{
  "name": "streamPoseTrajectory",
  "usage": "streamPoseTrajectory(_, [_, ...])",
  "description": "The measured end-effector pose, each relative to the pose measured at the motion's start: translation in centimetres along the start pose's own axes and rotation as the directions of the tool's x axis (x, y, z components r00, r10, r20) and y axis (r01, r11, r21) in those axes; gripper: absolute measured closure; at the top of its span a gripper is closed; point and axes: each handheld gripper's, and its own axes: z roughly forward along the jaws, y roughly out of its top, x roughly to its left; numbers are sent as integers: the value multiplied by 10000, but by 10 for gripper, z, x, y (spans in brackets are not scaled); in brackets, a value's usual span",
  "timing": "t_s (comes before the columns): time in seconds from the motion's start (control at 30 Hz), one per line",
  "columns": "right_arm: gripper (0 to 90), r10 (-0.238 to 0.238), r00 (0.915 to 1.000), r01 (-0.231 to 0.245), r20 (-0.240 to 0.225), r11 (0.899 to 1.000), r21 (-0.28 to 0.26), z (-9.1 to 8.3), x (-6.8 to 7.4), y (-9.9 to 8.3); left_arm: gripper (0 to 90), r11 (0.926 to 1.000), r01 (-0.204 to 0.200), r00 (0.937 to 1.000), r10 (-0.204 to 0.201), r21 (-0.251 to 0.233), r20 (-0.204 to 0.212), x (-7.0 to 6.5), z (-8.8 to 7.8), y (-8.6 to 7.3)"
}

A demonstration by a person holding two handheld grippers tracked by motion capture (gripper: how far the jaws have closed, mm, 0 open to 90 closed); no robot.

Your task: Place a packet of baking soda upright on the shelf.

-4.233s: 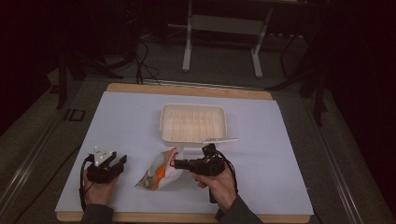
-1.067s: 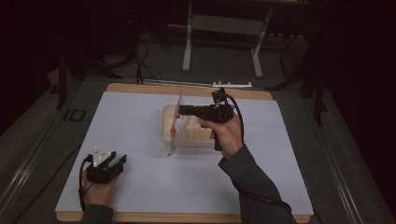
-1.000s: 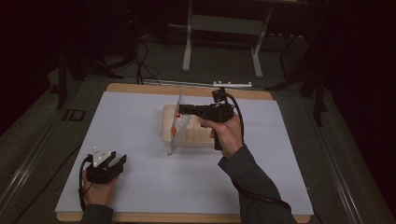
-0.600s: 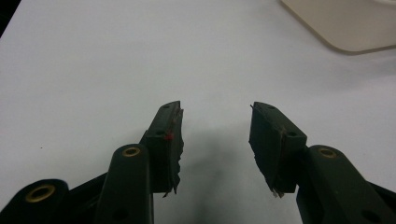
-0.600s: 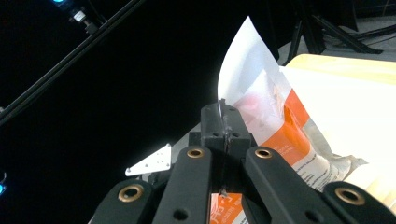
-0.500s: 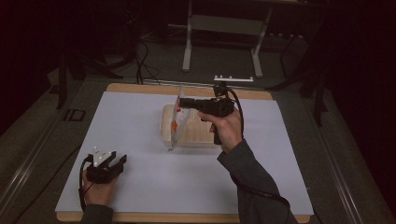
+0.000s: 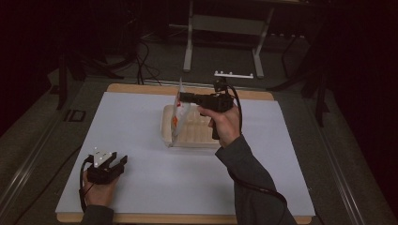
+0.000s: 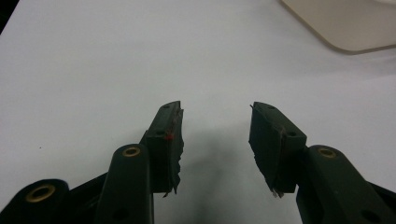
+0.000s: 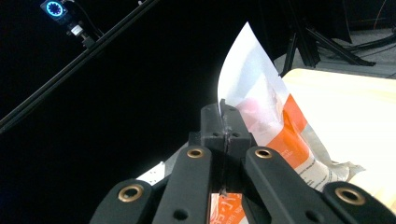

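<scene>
We are clamping the right gripper [image 7: 182,97] on the upper edge of the orange-and-white packet [image 7: 177,117], its jaws pressed together on the film; in the right gripper view the packet [image 9: 266,112] is rising past the jaw tips and spreading to their right. The packet is hanging upright over the near-left corner of the cream tray [image 7: 197,133], its lower tip reaching down to the tray's front rim. The tray is sitting toward the far side of the white sheet [image 7: 141,136], and wide bare room is lying left, right and in front of it.

We are resting the left gripper [image 7: 118,161] well in front of and left of the tray, jaws standing apart with nothing between them; in the left gripper view its jaws [image 8: 215,133] are lying over bare sheet, the tray's corner [image 8: 345,28] far beyond.

The sheet is covering a wooden table [image 7: 141,88]. Behind the tray, a dark floor with metal stand legs [image 7: 189,51] is showing.
</scene>
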Motion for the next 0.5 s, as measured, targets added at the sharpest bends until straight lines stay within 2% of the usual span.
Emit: streamPoseTrajectory(0.5, [900, 140, 9997, -141, 178, 9999, 4, 15, -10, 7, 537, 10000, 21, 10000, -21, 0, -8, 1, 0, 0])
